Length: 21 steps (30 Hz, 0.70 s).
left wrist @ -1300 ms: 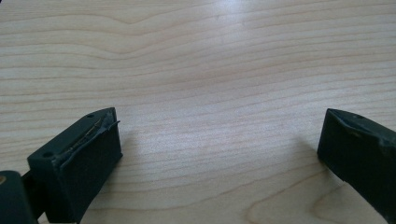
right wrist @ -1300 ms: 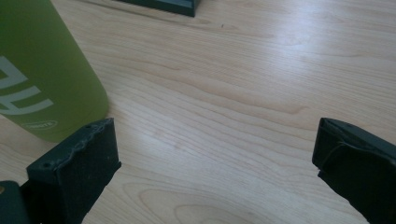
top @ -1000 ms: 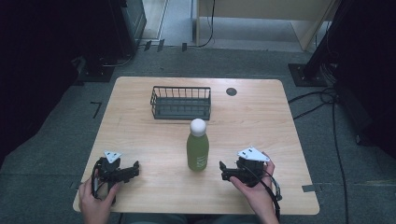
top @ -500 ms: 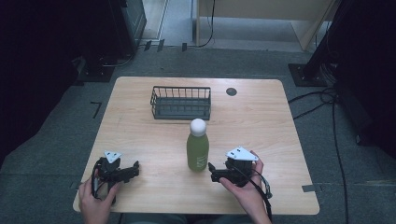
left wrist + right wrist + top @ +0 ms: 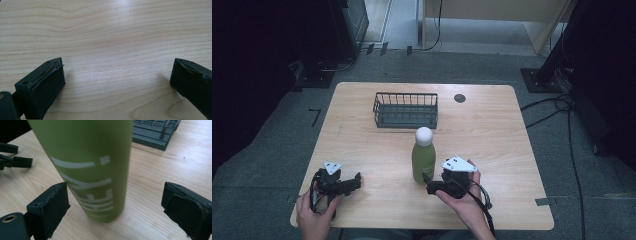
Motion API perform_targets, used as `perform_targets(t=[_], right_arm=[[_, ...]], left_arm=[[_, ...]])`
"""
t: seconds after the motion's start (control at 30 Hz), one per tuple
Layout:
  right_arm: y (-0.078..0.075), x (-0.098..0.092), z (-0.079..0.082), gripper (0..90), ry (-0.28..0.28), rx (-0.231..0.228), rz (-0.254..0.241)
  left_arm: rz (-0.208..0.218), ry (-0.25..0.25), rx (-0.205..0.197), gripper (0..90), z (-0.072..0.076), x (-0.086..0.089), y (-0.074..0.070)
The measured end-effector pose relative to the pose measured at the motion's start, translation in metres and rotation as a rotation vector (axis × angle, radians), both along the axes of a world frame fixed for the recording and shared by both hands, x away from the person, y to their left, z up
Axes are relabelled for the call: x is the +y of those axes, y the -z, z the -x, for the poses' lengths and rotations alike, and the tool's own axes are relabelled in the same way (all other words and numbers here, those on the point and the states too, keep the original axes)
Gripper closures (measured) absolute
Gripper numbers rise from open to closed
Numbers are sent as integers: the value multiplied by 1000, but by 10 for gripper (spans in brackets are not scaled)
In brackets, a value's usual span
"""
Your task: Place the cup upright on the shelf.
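Jaws of the right gripper have just been closing, yet they stand apart around the foot of the green bottle: in the right gripper view the near pad sits just beside the bottle's printed wall and the far pad is well clear of it, so nothing is clamped. Compared with a second ago, this gripper has slid across the desk toward the bottle, from well to its side to a spot where the body now stands between the jaws. The bottle itself has not shifted; it stands upright with its white cap on, in the middle of the desk, on the person's side of the wire basket, which looks empty. That means, by my judgement, the reach is finished and the grasp is under way but not made: the jaws need to come in further until both pads press on the bottle low on its body, and because the contact would be near the base of a tall thing, a one-sided touch could nudge or tip it. The left gripper lies well away from the bottle, toward the desk's near left corner, unmoved, its jaws wide apart over bare wood and holding nothing.
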State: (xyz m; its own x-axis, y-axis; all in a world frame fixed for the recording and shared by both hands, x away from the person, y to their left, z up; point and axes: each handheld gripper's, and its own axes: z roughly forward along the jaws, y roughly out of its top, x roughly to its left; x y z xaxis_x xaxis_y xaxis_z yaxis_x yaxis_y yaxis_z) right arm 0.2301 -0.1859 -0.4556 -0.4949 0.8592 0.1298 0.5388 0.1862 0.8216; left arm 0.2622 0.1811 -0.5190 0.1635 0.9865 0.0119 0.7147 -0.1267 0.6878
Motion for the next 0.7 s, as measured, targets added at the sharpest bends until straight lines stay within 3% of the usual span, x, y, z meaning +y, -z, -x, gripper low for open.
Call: perform_targets(t=[0.7], right_arm=[[-4,28,-16,167,-16,-27,-38]], left_arm=[[0,0,0,0,0,0,0]])
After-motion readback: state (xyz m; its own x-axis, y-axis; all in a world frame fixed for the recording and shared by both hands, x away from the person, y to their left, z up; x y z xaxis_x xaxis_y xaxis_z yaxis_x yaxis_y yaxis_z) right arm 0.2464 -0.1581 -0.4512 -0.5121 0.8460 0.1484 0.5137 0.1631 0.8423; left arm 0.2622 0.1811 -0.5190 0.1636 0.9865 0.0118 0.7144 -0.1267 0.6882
